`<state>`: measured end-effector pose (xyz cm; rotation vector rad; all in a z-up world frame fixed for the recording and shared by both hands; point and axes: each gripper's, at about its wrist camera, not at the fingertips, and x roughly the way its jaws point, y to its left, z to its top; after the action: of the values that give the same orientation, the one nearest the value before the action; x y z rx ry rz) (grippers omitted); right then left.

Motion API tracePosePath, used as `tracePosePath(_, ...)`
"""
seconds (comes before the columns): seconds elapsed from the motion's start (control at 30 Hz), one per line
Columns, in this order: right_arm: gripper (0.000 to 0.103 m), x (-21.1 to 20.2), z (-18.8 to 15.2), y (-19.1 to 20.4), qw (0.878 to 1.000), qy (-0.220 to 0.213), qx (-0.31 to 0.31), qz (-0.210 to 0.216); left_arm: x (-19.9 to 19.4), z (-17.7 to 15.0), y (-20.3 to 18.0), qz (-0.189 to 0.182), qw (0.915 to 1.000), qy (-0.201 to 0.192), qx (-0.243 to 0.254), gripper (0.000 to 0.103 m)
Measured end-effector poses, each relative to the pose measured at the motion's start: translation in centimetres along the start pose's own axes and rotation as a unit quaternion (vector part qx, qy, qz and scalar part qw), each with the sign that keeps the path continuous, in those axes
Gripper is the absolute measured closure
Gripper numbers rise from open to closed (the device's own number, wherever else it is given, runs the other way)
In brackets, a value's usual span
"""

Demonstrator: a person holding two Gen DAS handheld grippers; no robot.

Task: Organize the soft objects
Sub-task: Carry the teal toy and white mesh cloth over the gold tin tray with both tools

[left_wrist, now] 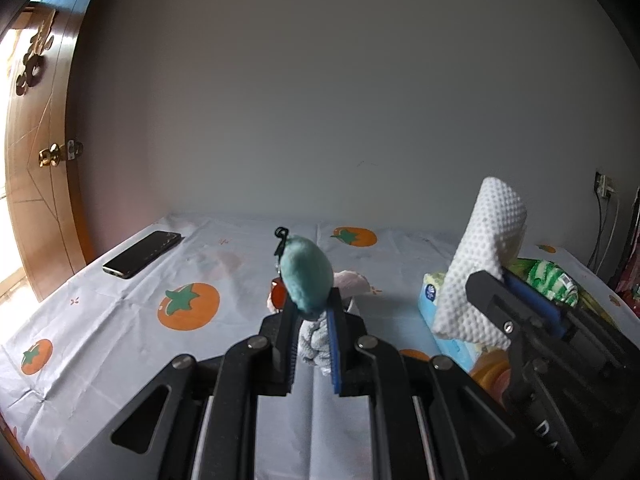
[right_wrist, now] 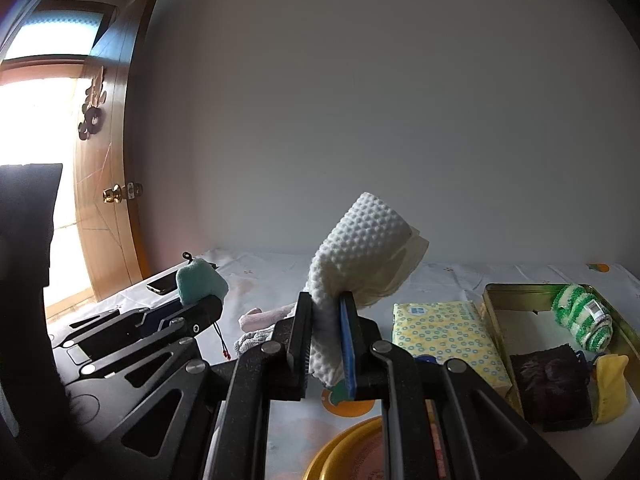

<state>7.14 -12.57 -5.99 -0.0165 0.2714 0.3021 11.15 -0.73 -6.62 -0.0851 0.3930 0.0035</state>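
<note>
Both tools hold a soft thing above the desk, with the tin waiting at the right.

In the left wrist view, a phone (left_wrist: 142, 254) lies at the upper left of the desk (left_wrist: 120, 320); in the middle the left tool (left_wrist: 312, 312) is closed on a small teal plush charm (left_wrist: 306, 280), and at the right the right tool (left_wrist: 516, 300) pinches a white dimpled cloth (left_wrist: 476, 264) that stands up from its jaws. In the right wrist view, a tissue pack (right_wrist: 444, 332) and an open tin (right_wrist: 516, 292), with a green striped roll (right_wrist: 582, 318) inside, sit at the lower right. Both things look light and squashy, so they should not break, but the cloth is limp and may sag; a hold on its folded thick part seems safest.
</note>
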Motion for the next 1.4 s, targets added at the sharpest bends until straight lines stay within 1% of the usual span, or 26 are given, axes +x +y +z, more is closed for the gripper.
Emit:
tracePosePath(0.27,0.088,-0.6,0.4,-1.5,1.0,-0.006,0.016,-0.008,-0.2,0.4,-0.2,-0.003,1.0,0.0,0.002,0.093)
tracePosePath(0.7,0.088,-2.2,1.5,-2.9,0.999,-0.026,0.018,-0.013,-0.8,1.7,-2.5,-0.013,0.9997,-0.003,0.019,0.093)
tracePosePath(1.07,0.088,-2.4,2.0,-4.4,0.999,-0.021,0.025,-0.012,-0.7,2.8,-5.0,-0.033,0.9989,0.006,0.034,0.093)
tracePosePath(1.4,0.088,-2.9,2.6,-7.1,0.999,-0.02,0.041,-0.025,-0.3,3.4,-6.9,-0.05,0.9977,0.018,0.042,0.093)
